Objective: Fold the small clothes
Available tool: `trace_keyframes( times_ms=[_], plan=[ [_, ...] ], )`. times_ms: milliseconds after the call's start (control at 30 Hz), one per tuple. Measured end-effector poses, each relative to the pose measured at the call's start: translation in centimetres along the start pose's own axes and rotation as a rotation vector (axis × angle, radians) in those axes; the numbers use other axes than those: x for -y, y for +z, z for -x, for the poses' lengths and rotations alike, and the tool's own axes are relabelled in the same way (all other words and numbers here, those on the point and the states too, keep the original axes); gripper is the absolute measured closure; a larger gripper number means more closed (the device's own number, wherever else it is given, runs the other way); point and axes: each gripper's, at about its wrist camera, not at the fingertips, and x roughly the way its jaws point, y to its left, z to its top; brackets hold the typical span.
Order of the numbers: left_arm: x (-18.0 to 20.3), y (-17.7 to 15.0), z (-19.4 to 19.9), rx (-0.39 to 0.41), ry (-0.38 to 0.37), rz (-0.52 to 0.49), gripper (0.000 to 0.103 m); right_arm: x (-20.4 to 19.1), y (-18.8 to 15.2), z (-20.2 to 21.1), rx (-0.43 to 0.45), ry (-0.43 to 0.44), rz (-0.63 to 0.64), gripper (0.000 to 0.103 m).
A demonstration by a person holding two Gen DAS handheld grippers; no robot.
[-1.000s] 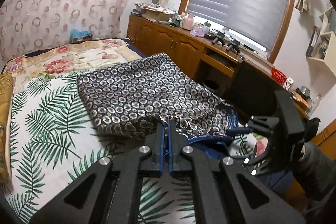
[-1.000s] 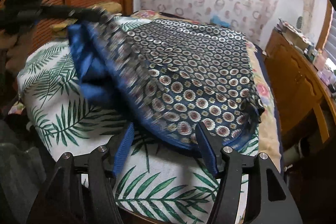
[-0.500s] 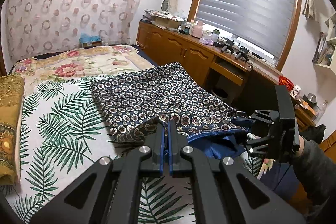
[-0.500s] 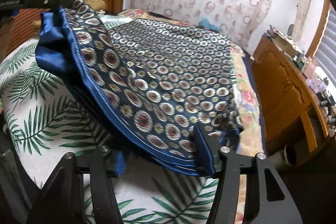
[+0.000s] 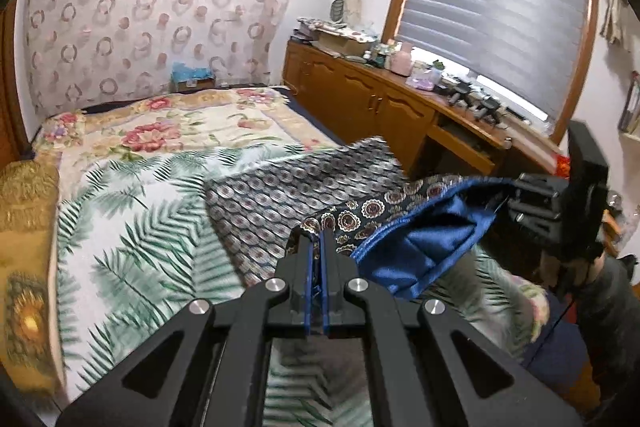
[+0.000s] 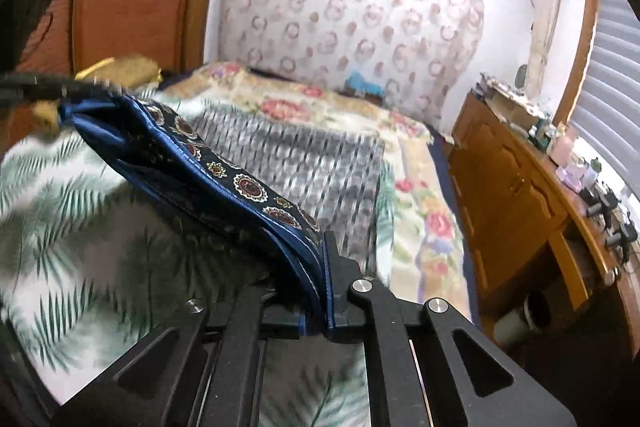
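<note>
I have the left gripper (image 5: pixel 316 247) clamped flat on one corner of the dark navy garment with the printed medallion pattern and plain blue lining (image 5: pixel 400 223); the blue pads are pressed together with a sliver of cloth between them. My right gripper (image 6: pixel 320 259) is closed on another corner of the same garment, its hemmed edge bunched several layers thick between the pads. In the left wrist view the right gripper (image 5: pixel 556 211) sits off to the right, and the raised hem spans between the two tools, sagging open to show the smooth blue inside. The rest of the garment trails down onto the bed, lying flat on the white bedsheet printed with green palm fronds (image 5: pixel 132 227), blurred in both views.

For room to move: the sheet is open to my left and ahead, as far as a cream floral quilt (image 5: pixel 180 131) spread toward the far wall. A mustard-gold textured cushion (image 5: pixel 24 211) lines the left edge of the bed. The right edge of the bed runs near a long wooden cabinet and desk (image 5: pixel 384 103) with cluttered tops, under a window with a grey slatted blind (image 5: pixel 496 7). A curtain with ring patterns (image 5: pixel 152 7) covers the far wall.

The garment looks thin and slick, with a stitched border; the sheet looks matte.
</note>
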Motion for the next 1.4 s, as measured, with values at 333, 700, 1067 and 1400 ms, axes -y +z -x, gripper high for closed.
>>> trace_keyframes(
  times_ms=[333,700,1067,1400],
  plan=[
    [-4.7,2.7,-6.3,-0.072,0.067,0.025,0.103,1.9,5.6,-8.1,-0.003,0.049,0.039,0.1],
    [-6.1,2.1,-10.0,-0.159,0.09,0.016,0.101,2.7,4.8,-14.7,-0.096,0.114,0.042,0.099],
    [-5.2,1.7,-10.1,-0.19,0.096,-0.03,0.077,3.0,4.9,-16.6,-0.121,0.122,0.032,0.099],
    [-6.7,2.3,-7.4,-0.138,0.117,-0.019,0.052,4.1,6.7,-16.8,-0.118,0.098,0.006,0.084]
  ],
)
